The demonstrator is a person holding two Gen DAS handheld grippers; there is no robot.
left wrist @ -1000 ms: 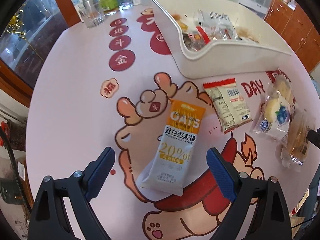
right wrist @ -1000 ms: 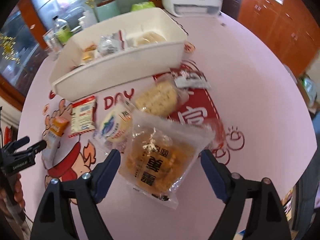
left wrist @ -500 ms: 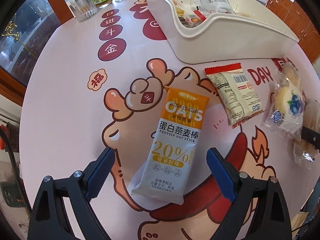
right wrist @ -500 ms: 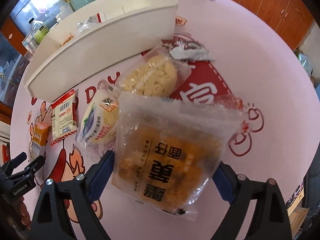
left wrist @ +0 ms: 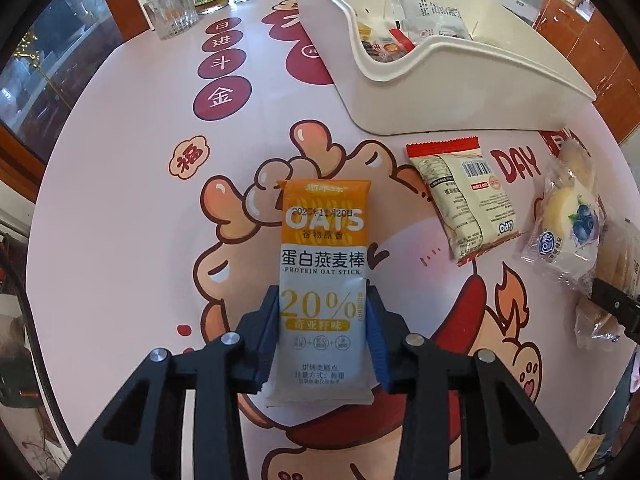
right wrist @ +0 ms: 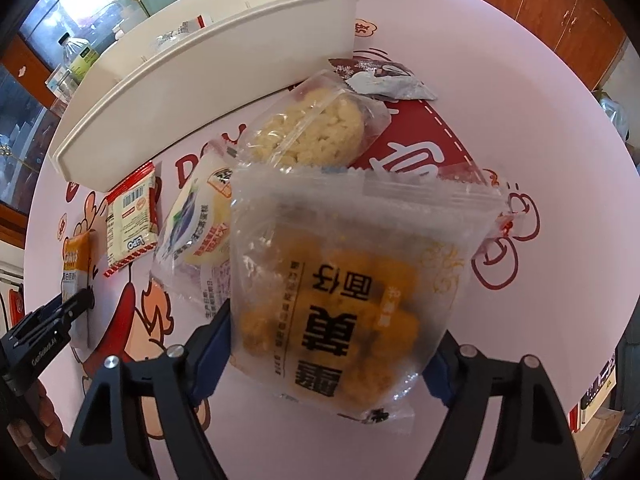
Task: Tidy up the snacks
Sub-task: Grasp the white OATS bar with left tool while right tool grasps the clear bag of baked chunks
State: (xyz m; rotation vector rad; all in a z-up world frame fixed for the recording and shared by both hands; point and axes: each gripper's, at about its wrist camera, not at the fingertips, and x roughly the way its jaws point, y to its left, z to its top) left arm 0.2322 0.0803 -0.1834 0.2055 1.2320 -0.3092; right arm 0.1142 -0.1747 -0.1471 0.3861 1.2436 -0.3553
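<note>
An orange-and-white oat stick packet [left wrist: 323, 248] lies on the pink printed table [left wrist: 120, 208]. My left gripper [left wrist: 323, 300] is closing, and its blue pads press on both long sides of the packet's lower half. It also shows at the left edge of the right wrist view as the left gripper [right wrist: 52, 320]. A clear bag of golden pastry [right wrist: 352, 280] sits between the jaws of my right gripper [right wrist: 332, 340], which is closing too; its pads meet the bag's lower sides. The white bin [left wrist: 460, 92] with several snacks stands behind.
A red-edged cracker packet [left wrist: 460, 196], a blueberry cake packet [left wrist: 568, 232], a pale rice-cake bag [right wrist: 312, 132] and a dark silver packet [right wrist: 380, 80] lie between the grippers and the bin. Glass jars and bottles [left wrist: 176, 4] stand at the far left. A hand [right wrist: 48, 412] holds the left gripper.
The left jaws closed from wide apart onto the oat stick packet. The right gripper sank toward the pastry bag and its jaws narrowed against it.
</note>
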